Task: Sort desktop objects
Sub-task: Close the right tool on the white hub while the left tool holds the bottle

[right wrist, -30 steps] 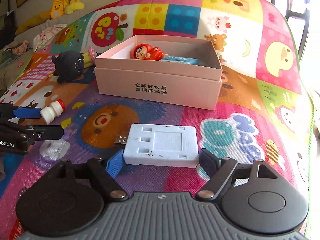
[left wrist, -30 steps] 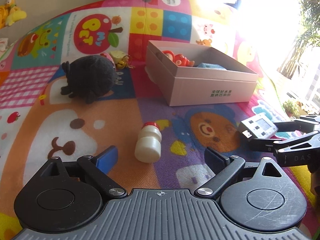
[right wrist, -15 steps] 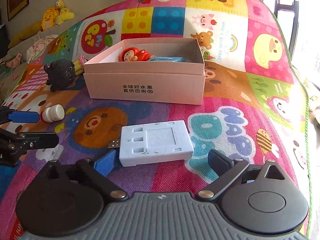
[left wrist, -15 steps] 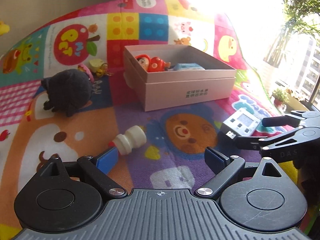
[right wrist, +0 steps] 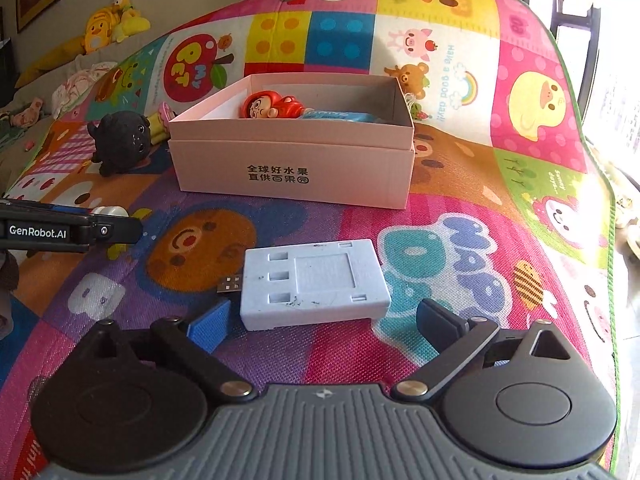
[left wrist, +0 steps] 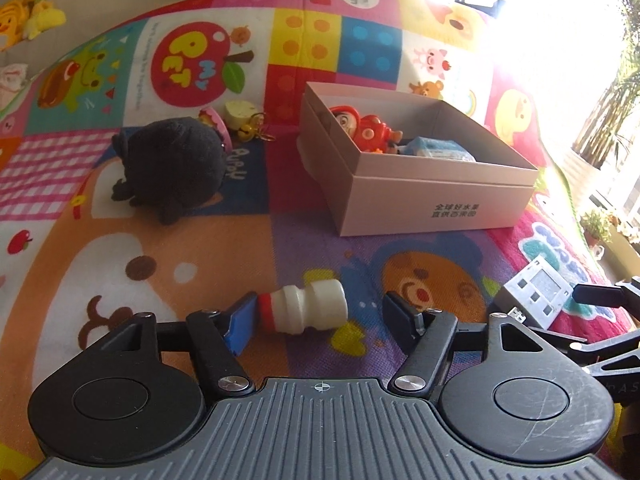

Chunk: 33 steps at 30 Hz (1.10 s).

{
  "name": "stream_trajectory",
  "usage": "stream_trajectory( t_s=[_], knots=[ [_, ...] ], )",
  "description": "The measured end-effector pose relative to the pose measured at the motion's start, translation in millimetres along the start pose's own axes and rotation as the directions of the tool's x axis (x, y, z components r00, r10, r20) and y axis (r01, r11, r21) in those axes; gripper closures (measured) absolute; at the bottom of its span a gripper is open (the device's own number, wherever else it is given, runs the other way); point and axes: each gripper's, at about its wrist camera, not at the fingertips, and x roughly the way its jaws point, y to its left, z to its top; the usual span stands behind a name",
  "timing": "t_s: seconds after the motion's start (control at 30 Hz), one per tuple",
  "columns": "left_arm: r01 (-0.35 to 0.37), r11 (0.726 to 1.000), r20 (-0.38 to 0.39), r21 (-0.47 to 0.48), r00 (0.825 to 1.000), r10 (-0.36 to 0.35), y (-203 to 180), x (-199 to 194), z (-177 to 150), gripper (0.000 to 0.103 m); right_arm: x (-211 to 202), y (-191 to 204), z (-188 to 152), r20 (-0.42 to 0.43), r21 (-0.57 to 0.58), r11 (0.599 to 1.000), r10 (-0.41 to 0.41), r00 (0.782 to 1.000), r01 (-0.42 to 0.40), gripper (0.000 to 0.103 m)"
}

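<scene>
The left gripper (left wrist: 320,318) was closing around a small white plastic bottle with a red cap (left wrist: 305,309), which lay on its side on the colourful cartoon-printed play mat (left wrist: 200,248). The blue left pad (left wrist: 240,322) touched the red cap end — the black right pad (left wrist: 400,316) stood apart from the bottle's base, so nothing was gripped.

The right gripper (right wrist: 320,322) had its jaws spread wide, the pads standing to either side of the near end of a pale blue rectangular plastic module with a USB plug (right wrist: 314,282); neither pad pressed on it, and it lay flat on the mat.

Beyond both stood an open pink cardboard box with black printed characters (right wrist: 292,172), holding a red cartoon figurine (right wrist: 272,106) and a light blue packet (right wrist: 340,117). Left of the box sat a round black plush toy (left wrist: 172,166), with a small yellow trinket with a bell (left wrist: 244,118) just behind it.
</scene>
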Motion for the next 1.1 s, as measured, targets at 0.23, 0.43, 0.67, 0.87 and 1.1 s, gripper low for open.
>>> stream_trajectory(
  t_s=[0.23, 0.43, 0.67, 0.87, 1.1],
  knots=[
    [-0.001, 0.998, -0.002, 0.060, 1.000, 0.001, -5.8, 1.2, -0.3, 0.051, 2.9, 5.1, 3.1, -0.016, -0.057, 0.997, 0.046, 0.999, -0.047, 0.005],
    [0.033, 0.994, -0.011, 0.107, 0.999, -0.032, -9.9, -13.4, -14.8, 0.051, 10.1, 9.6, 10.6, -0.016, -0.144, 0.986, 0.087, 0.996, -0.089, 0.002],
    [0.075, 0.991, -0.016, 0.114, 0.997, -0.074, -12.1, -20.1, -22.1, 0.045, 10.2, 8.5, 12.8, -0.029, -0.149, 0.981, 0.124, 0.992, -0.127, 0.012],
    [0.075, 0.990, -0.017, 0.121, 0.997, -0.074, -15.0, -20.4, -22.9, 0.041, 7.8, 9.4, 9.7, -0.020, -0.145, 0.983, 0.114, 0.993, -0.116, 0.012],
    [0.063, 0.989, -0.013, 0.134, 0.998, -0.062, -17.1, -20.3, -24.1, 0.040, 9.2, 7.7, 9.1, -0.028, -0.140, 0.983, 0.118, 0.993, -0.121, 0.006]
  ],
)
